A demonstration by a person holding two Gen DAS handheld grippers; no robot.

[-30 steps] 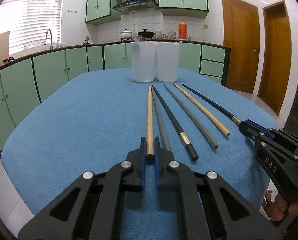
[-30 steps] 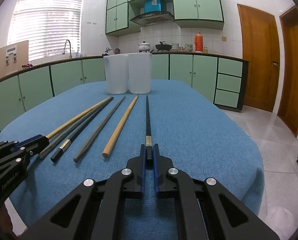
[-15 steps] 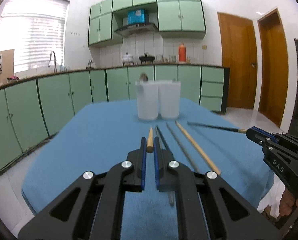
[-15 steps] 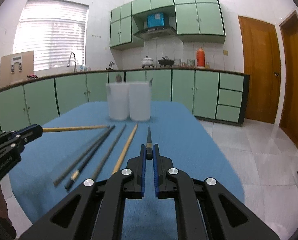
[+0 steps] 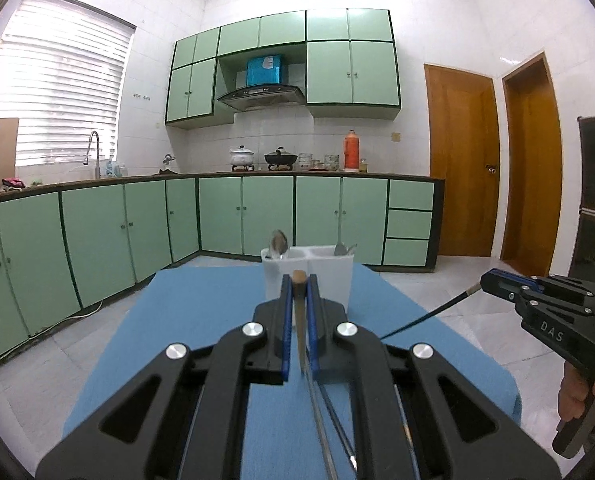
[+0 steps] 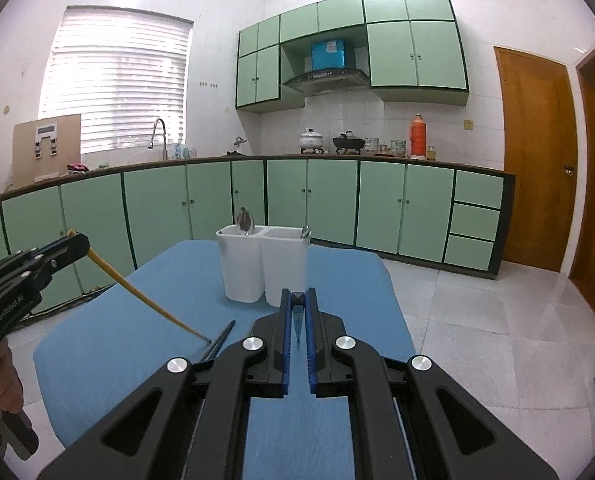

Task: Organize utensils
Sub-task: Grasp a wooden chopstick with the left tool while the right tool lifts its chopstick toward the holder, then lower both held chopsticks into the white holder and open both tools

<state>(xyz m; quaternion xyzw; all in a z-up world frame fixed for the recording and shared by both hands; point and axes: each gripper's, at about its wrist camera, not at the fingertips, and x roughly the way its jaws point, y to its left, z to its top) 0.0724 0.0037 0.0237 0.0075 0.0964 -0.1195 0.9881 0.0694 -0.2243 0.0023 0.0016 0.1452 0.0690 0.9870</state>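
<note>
The holder (image 6: pixel 263 268) stands at frame centre on the table (image 6: pixel 117 340), with spoons (image 6: pixel 245 220) in its left and right compartments. Loose chopsticks (image 6: pixel 221 340) lie on the table at lower centre-left, before the holder.

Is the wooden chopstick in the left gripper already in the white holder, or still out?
Out. The left gripper is shut on the wooden chopstick, which slants down toward the blue table, short of the white holder.

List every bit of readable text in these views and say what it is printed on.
"DAS": white letters on the body of the right tool, seen from the left wrist view.
White lettering on the left tool, right wrist view: too blurred to read.
Blue box above the range hood: its label is too small to read.
</note>
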